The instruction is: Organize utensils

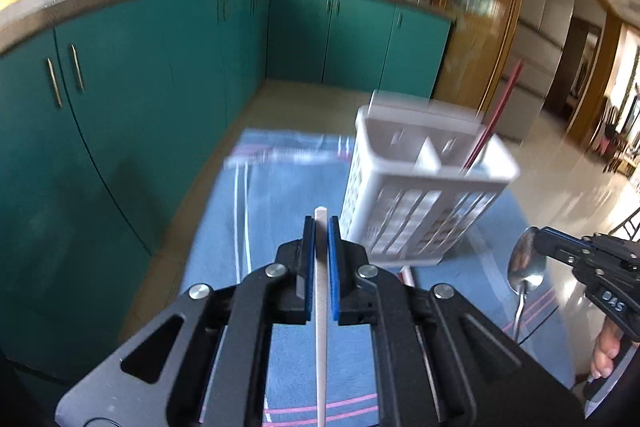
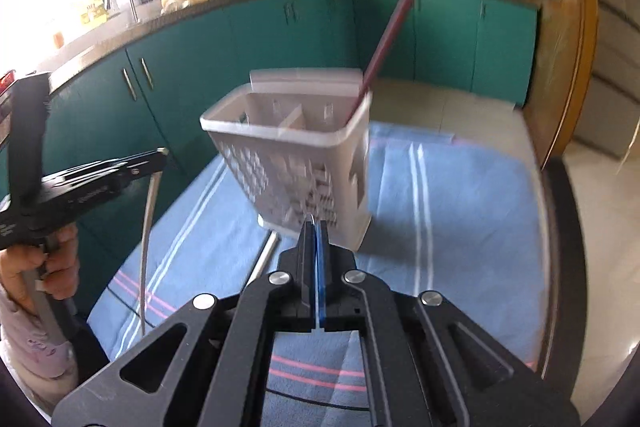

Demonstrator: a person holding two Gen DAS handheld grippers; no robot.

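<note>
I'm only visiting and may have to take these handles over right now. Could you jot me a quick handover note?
Left tongs: shut on a white chopstick, lifted off the cloth.
Right tongs: shut on a metal spoon, also lifted.
White utensil basket stands on the blue striped cloth; a red chopstick is already in its right compartment.
Another white stick lies at the basket's base.
Left to do: drop the chopstick and spoon in, then fetch that stick.
</note>
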